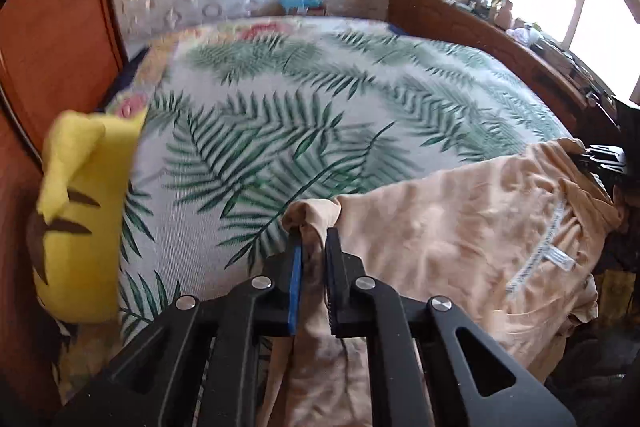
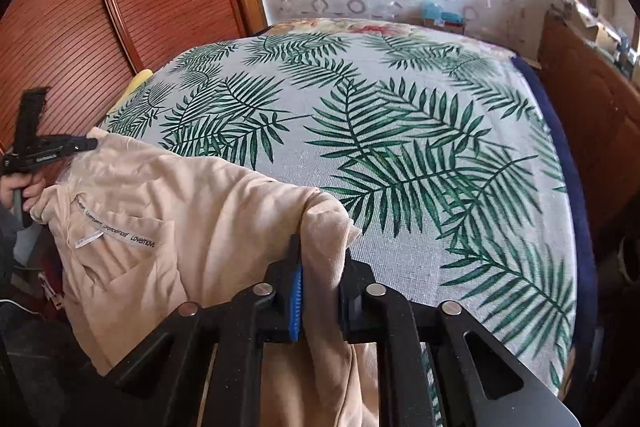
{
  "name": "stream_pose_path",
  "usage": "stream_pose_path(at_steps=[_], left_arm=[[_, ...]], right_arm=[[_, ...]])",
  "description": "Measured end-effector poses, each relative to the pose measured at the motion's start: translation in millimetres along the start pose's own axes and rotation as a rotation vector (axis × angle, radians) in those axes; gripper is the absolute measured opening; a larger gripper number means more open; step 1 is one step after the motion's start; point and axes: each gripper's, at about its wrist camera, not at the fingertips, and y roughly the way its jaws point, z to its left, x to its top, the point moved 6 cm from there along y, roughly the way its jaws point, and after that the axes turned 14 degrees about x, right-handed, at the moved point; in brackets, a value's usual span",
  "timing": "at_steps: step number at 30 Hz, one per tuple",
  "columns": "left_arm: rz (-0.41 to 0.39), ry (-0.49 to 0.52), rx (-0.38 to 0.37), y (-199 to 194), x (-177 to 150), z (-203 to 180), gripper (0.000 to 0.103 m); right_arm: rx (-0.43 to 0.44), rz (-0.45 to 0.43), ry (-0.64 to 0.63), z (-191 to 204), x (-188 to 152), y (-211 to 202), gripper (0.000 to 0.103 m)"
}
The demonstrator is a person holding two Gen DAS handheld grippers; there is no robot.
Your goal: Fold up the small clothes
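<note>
A beige garment (image 1: 460, 227) with a white printed neck tape hangs stretched between my two grippers above the near edge of the bed. My left gripper (image 1: 314, 235) is shut on one corner of it. My right gripper (image 2: 322, 251) is shut on the other corner, and the garment (image 2: 180, 219) spreads off to its left. The left gripper (image 2: 86, 143) also shows at the far left of the right wrist view. The right gripper (image 1: 600, 155) shows at the right edge of the left wrist view.
The bed (image 2: 400, 147) has a white cover with green palm leaves. A yellow plush toy (image 1: 84, 211) sits at its left edge. A wooden wardrobe (image 2: 100, 27) stands to the left, and a cluttered wooden headboard shelf (image 1: 500, 23) to the right by a window.
</note>
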Motion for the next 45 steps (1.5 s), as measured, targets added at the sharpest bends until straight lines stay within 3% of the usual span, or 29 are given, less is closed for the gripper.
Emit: stream_pose_path(at_steps=[7,11,15,23,31,34,37,43,45], left_arm=[[-0.257,-0.024,-0.041,-114.6,34.2,-5.1,0.011],[-0.411,-0.014,-0.059,-188.7,54.1,0.3,0.011],[-0.542,-0.026,-0.027,-241.5,73.1,10.6,0.011],[-0.724,-0.102,0.009,-310.7,113.5,42.3,0.011],[-0.892,-0.111,0.061,-375.3,157.3,57.0,0.011],[-0.920,-0.113,0.094,-382.8,166.5,63.7,0.011],[-0.902,-0.120,0.103,-366.7,178.2,69.6,0.011],[-0.807,-0.126,0.150,-290.4,199.6,75.9,0.011],[-0.760,-0.121,0.164,-244.0,210.6,76.3,0.011]], right_arm=[[0.023,-0.206,-0.050,43.1,22.2,-91.6,0.012],[-0.016,-0.318,-0.114,71.2,36.7,-157.4,0.011],[-0.039,-0.438,-0.175,96.0,51.9,-218.4,0.011],[-0.117,-0.582,-0.289,128.3,79.4,-296.3,0.011],[-0.184,-0.703,-0.389,161.9,118.7,-372.7,0.011],[-0.221,-0.729,-0.412,171.0,133.7,-391.2,0.011],[-0.237,-0.714,-0.411,171.7,147.4,-379.9,0.011],[-0.240,-0.624,-0.359,151.3,172.6,-321.2,0.011],[-0.245,-0.587,-0.344,144.9,184.1,-305.2,0.011]])
